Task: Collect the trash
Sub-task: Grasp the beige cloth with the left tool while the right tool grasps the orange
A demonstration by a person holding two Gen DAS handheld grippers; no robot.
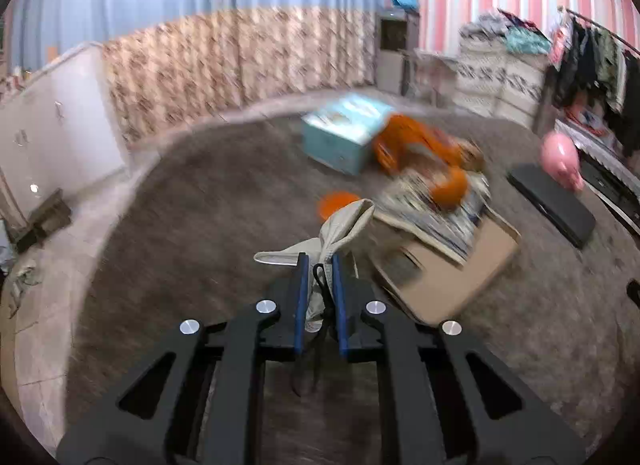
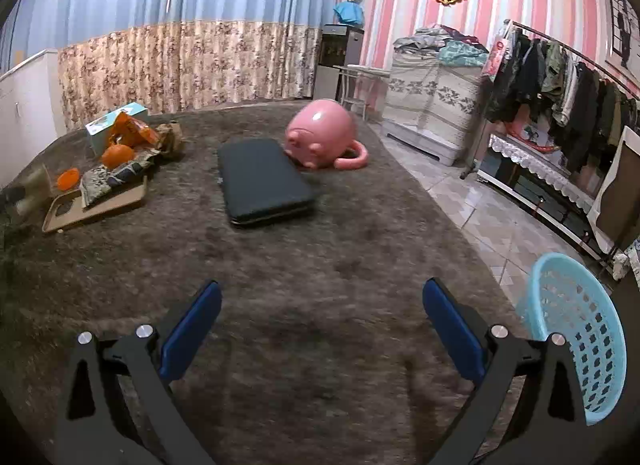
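Observation:
My left gripper (image 1: 319, 261) is shut on a crumpled beige wrapper (image 1: 344, 225), which sticks up and forward from between the blue pads. Just beyond it lies a trash pile on the brown fuzzy cover: a flat cardboard piece (image 1: 452, 265), a patterned bag (image 1: 432, 209), orange wrappers (image 1: 416, 145), an orange lid (image 1: 336, 201) and a teal box (image 1: 344, 133). The same pile (image 2: 120, 153) shows at the left of the right wrist view. My right gripper (image 2: 322, 289) stands open over bare cover with nothing between its fingers. A light blue plastic basket (image 2: 580, 345) stands just right of it.
A black flat case (image 2: 260, 181) and a pink pig-shaped mug (image 2: 324, 133) lie in the middle of the cover. Tiled floor (image 2: 500, 217) runs along the right, with a clothes rack (image 2: 568, 97) and a covered cabinet (image 2: 432, 105) behind. A white cabinet (image 1: 60, 125) stands at the left.

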